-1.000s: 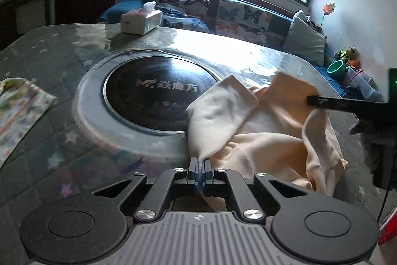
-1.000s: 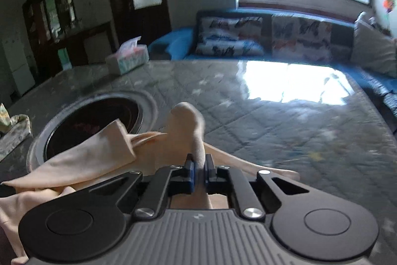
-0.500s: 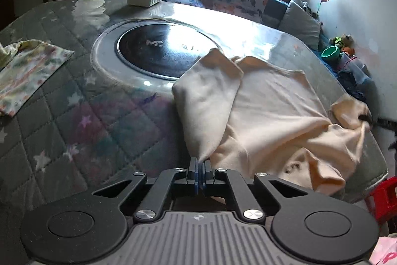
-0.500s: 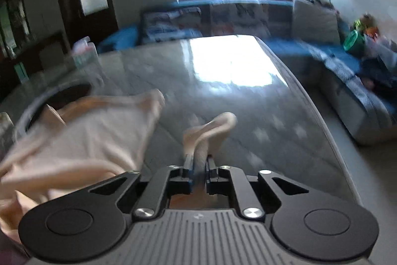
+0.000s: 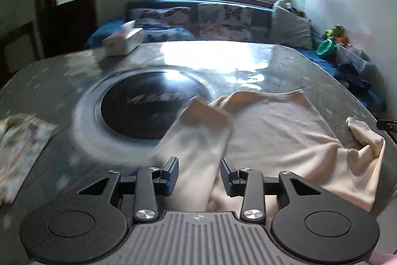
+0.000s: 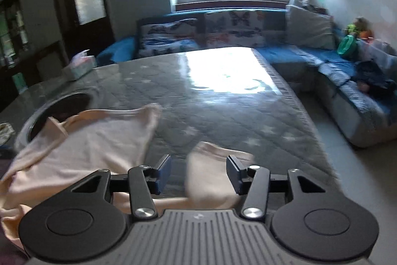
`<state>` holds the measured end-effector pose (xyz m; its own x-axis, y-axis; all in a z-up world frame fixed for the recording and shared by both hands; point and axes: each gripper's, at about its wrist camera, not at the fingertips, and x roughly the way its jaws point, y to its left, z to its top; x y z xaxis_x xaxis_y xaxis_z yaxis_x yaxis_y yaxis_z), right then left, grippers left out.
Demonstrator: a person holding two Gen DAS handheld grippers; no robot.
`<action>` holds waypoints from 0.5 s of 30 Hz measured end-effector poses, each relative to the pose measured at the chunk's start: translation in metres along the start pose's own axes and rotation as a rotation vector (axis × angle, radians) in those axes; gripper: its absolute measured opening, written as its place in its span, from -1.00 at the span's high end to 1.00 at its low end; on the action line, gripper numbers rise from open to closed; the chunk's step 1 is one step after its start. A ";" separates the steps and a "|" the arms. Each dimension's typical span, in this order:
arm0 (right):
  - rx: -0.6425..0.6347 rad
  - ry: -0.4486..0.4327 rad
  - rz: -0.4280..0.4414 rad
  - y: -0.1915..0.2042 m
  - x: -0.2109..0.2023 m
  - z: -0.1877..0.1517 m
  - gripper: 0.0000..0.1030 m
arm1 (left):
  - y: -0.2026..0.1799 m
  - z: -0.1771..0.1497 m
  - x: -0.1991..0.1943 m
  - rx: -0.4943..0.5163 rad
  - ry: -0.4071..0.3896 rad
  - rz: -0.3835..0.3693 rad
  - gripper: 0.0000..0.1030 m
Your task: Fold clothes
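Cream cotton garment [image 5: 278, 131] now spread flat on grey quilted table [image 5: 285, 61]. Left tool [image 5: 199, 174] and right tool [image 6: 199, 174], earlier clamped on sleeves, opening; sleeves lie loose between jaws.

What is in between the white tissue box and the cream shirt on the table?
In the left wrist view, a round black cooktop with a grey ring sits between the white tissue box and the cream shirt.
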<state>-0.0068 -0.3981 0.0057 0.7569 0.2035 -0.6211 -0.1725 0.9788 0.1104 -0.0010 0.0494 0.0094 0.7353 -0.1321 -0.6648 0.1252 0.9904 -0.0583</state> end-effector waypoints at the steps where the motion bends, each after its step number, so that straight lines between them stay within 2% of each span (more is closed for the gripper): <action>1: -0.012 0.006 0.023 0.005 0.005 0.001 -0.07 | -0.005 0.003 0.011 0.017 0.004 0.000 0.19; 7: -0.068 0.050 0.110 0.033 0.029 0.001 -0.09 | -0.029 0.017 0.074 0.111 0.034 0.023 0.19; 12: -0.076 0.077 0.145 0.041 0.041 -0.002 -0.13 | -0.030 0.020 0.098 0.120 0.028 0.037 0.22; 13: -0.078 0.082 0.145 0.042 0.042 -0.003 -0.13 | -0.029 0.021 0.099 0.119 0.024 0.037 0.31; 14: -0.080 0.089 0.145 0.042 0.045 -0.004 -0.13 | -0.027 0.021 0.099 0.117 0.019 0.033 0.62; 15: -0.079 0.095 0.147 0.042 0.047 -0.004 -0.14 | -0.026 0.021 0.098 0.114 0.014 0.028 0.79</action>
<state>0.0186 -0.3474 -0.0218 0.6578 0.3370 -0.6736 -0.3283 0.9332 0.1464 0.0823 0.0101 -0.0385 0.7300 -0.1028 -0.6756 0.1804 0.9825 0.0454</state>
